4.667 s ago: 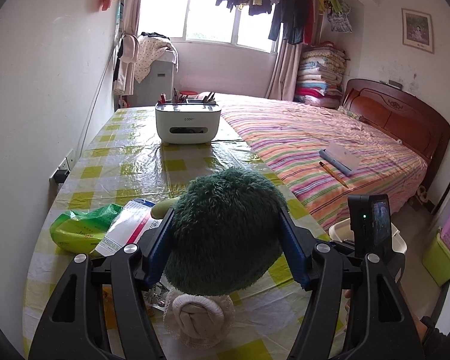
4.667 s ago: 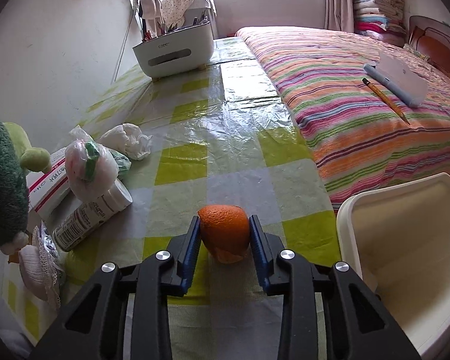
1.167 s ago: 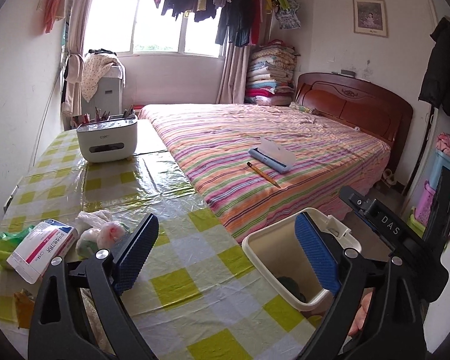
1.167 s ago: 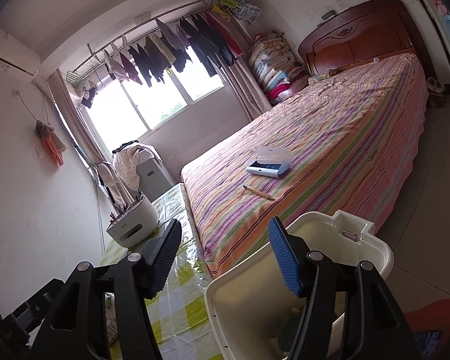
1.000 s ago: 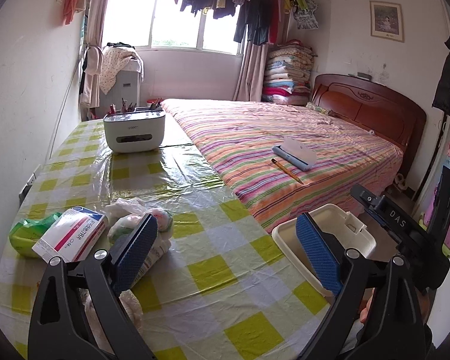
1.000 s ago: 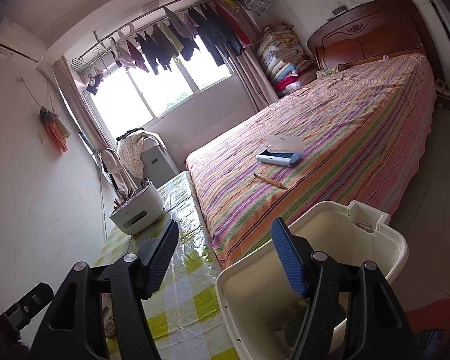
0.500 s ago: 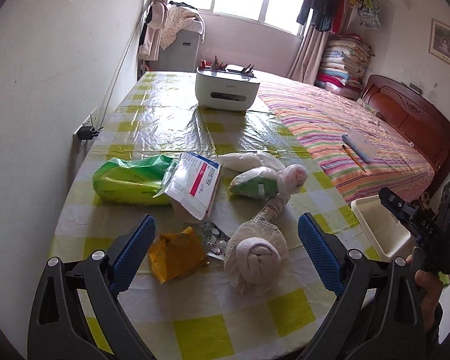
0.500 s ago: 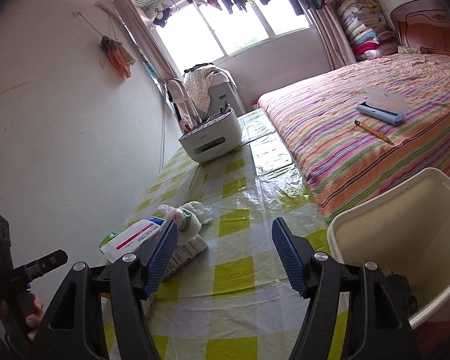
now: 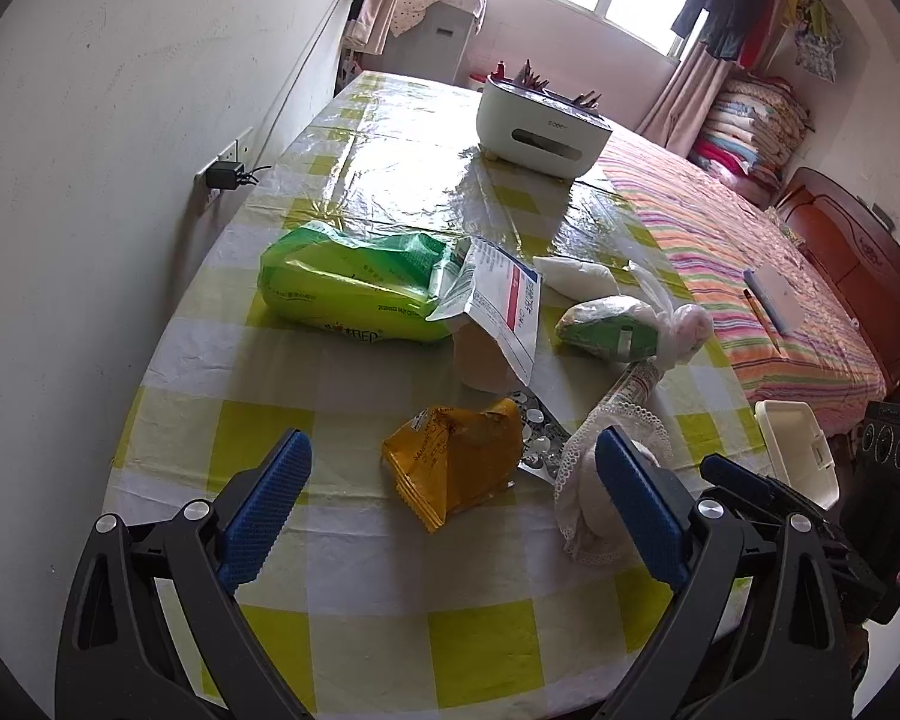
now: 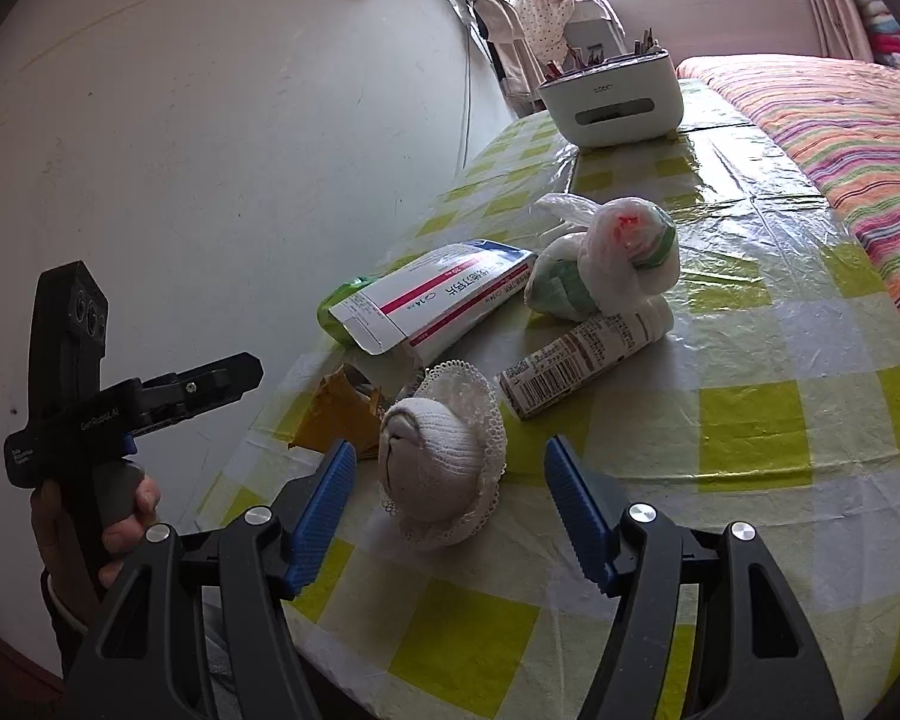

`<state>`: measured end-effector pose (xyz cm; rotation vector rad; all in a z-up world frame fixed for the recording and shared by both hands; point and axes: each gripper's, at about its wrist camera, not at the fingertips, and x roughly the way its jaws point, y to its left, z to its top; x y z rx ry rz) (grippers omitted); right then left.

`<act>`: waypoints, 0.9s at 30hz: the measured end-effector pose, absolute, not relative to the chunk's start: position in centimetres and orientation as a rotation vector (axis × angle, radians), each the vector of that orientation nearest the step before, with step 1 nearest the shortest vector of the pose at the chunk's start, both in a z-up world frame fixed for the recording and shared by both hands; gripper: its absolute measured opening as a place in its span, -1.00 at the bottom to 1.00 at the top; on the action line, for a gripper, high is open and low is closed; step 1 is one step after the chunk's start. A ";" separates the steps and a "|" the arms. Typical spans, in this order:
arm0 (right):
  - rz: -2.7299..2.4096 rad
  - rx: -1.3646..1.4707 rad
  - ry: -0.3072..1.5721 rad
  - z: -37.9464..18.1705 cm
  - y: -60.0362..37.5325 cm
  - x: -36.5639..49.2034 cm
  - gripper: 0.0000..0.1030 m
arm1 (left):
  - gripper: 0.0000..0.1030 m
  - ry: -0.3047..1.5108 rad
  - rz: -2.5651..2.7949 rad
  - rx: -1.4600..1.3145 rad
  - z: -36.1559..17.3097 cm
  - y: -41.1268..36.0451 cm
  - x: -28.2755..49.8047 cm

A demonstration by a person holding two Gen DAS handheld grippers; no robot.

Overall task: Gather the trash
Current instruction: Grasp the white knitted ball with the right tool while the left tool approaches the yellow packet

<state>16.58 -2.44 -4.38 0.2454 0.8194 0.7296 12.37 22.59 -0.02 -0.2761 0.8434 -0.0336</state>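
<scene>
Yellow-and-white checked plastic covers the table (image 9: 222, 414), where the trash lies heaped. Taking the crumpled yellow foil packet (image 9: 456, 465) as centre: the left gripper (image 9: 450, 498) hangs just in front of it, jaws spread wide and empty. Just right of the packet sits a white foam-net ball (image 10: 444, 468), and the right gripper (image 10: 444, 498) straddles it with jaws wide, not touching. Behind the packet lie a red-and-white medicine box (image 9: 504, 306) and a green plastic pack (image 9: 354, 288); a labelled white bottle (image 10: 582, 354) and a knotted plastic bag (image 10: 618, 252) lie behind and to its right. A white bin (image 9: 798, 450) stands well right, off the table.
</scene>
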 end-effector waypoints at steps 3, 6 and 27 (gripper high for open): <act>0.701 0.202 0.843 -5.0 -0.8 16.6 0.24 | 0.83 0.860 -0.023 -0.284 -0.5 22.9 12.5; 0.684 0.215 0.859 -5.4 -0.3 16.9 0.24 | 0.83 0.868 -0.015 -0.294 -0.8 23.2 12.6; 0.657 0.228 0.825 -5.4 -0.5 17.1 -0.29 | 0.83 0.938 0.017 -0.260 -2.9 22.4 14.2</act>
